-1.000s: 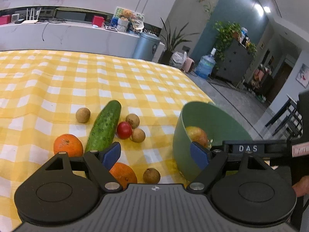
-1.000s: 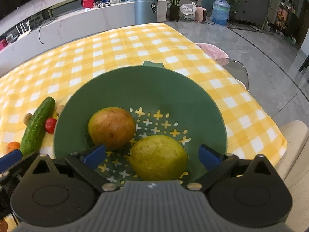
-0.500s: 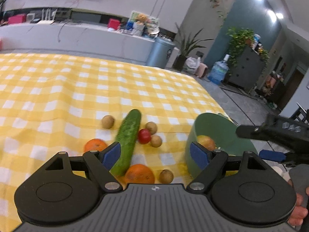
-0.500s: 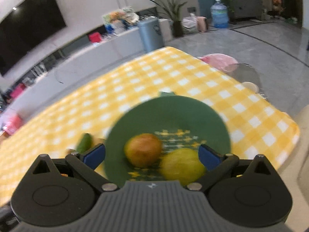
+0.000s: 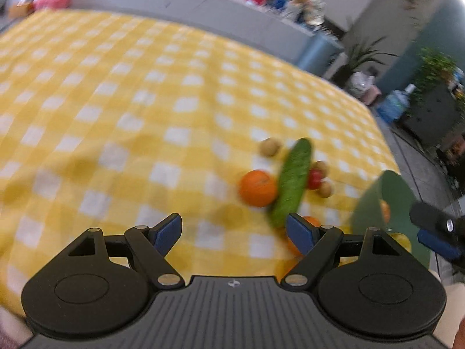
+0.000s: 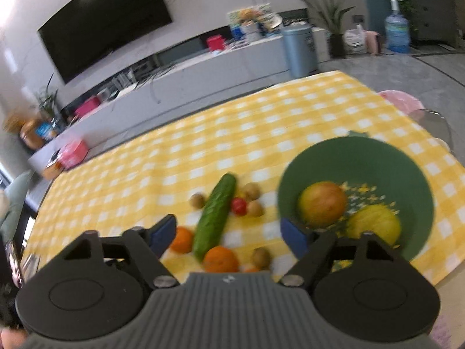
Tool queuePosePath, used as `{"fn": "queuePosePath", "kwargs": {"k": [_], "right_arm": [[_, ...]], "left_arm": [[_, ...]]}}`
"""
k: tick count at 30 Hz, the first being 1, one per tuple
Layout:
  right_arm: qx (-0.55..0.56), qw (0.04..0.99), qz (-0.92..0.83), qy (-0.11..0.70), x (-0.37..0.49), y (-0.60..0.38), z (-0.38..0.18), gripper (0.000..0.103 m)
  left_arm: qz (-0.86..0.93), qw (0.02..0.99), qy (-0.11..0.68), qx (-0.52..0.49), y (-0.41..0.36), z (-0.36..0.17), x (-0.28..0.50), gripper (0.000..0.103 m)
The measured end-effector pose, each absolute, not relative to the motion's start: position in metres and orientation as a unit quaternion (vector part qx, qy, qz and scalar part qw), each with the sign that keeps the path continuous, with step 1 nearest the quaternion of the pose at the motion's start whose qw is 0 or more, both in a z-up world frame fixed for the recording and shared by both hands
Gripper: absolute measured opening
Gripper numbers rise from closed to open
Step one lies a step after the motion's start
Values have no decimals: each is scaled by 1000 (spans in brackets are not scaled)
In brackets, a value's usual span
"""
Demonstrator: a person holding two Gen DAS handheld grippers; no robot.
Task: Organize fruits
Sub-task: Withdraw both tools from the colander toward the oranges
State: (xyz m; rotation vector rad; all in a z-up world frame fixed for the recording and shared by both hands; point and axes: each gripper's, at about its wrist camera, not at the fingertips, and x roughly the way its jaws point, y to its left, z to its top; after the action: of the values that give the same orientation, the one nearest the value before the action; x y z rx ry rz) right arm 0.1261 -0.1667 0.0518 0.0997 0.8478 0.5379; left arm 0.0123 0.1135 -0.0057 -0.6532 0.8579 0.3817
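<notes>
A green bowl [image 6: 377, 160] holds a reddish mango [image 6: 322, 203] and a yellow fruit [image 6: 375, 223]. On the yellow checked cloth lie a cucumber [image 6: 215, 212], two oranges [image 6: 221, 258] [image 6: 182, 239], a cherry tomato [image 6: 239, 206] and several small brown fruits [image 6: 252, 190]. My right gripper [image 6: 228, 232] is open and empty, held above the near fruits. My left gripper [image 5: 234, 231] is open and empty, left of the pile; the cucumber [image 5: 292, 183], an orange [image 5: 257, 187] and the bowl [image 5: 375, 203] show to its right.
The table's right edge runs just past the bowl [image 6: 453, 151]. A pink stool [image 6: 401, 101] stands beyond the table. A long grey counter [image 6: 203, 72] with clutter and a TV [image 6: 104, 23] are behind. Both views are blurred.
Both grippers have swung left and pulled back. The right gripper left the bowl and now faces the fruit pile. The left view now shows mostly cloth, fruits at the right.
</notes>
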Motion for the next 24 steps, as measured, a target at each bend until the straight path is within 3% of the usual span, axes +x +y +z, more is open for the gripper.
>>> {"fn": "queuePosePath", "kwargs": {"k": [9,13,19,23,24], "right_arm": [[-77,812,310,488,105,-118,19,62],[-125,790,286,528,103,-103,-3,67],[-101,781,227,573,117,-101,-31,68],[-97,787,227,565,119,-95,-39,60],[-100,787,228,564,119,-92,-40,54]], "left_arm": [[176,819,427,-341,135,-24,8,95],[164,817,432,-347,135,-29,10,95],[141,826,424,-344,135,-28,11,95],[141,826,423,-346,139,-30,11,95],[141,825,423,-347,140,-30,11,95]]}}
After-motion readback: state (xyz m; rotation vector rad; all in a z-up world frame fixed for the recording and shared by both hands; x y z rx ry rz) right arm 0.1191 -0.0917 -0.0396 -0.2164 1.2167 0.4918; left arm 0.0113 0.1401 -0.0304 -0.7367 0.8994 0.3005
